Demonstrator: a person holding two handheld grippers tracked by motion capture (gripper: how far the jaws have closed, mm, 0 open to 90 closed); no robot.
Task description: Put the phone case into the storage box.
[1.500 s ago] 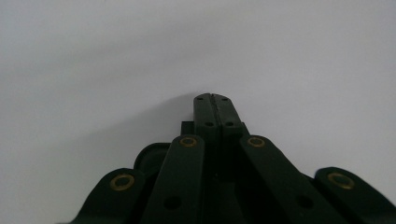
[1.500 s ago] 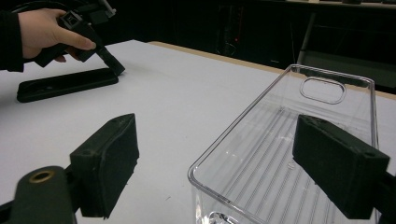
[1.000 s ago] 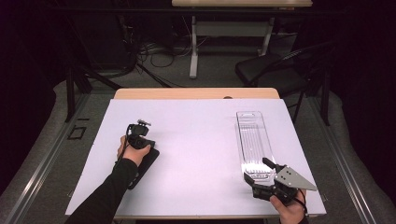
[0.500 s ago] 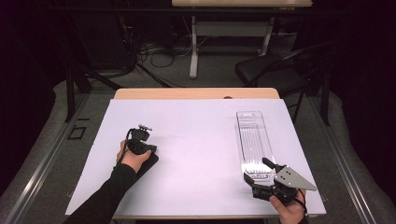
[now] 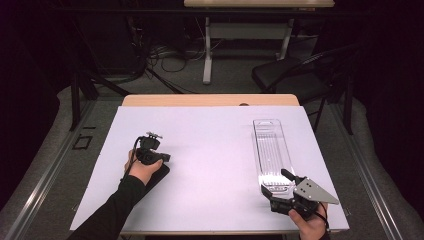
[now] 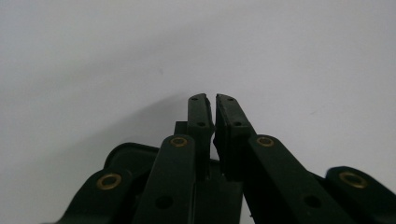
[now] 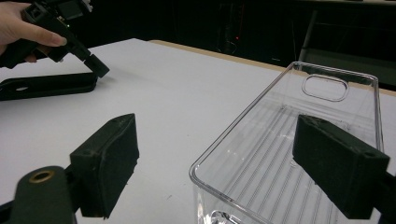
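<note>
a clear plastic tray [image 5: 270,150] is seen on the right of the white bench [image 5: 210,150], its near corner set between the spread-apart fingers of the right gripper [image 5: 280,186]. at the left, the left gripper [image 5: 161,158] is held tip-down over a flat black piece [image 7: 46,85], its fingers nearly together on nothing. if closed off-centre, the slick, light tray could be skidded or tipped.

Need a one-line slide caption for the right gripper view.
Open right gripper straddling the near left wall of an empty clear plastic tray on the white table.
</note>
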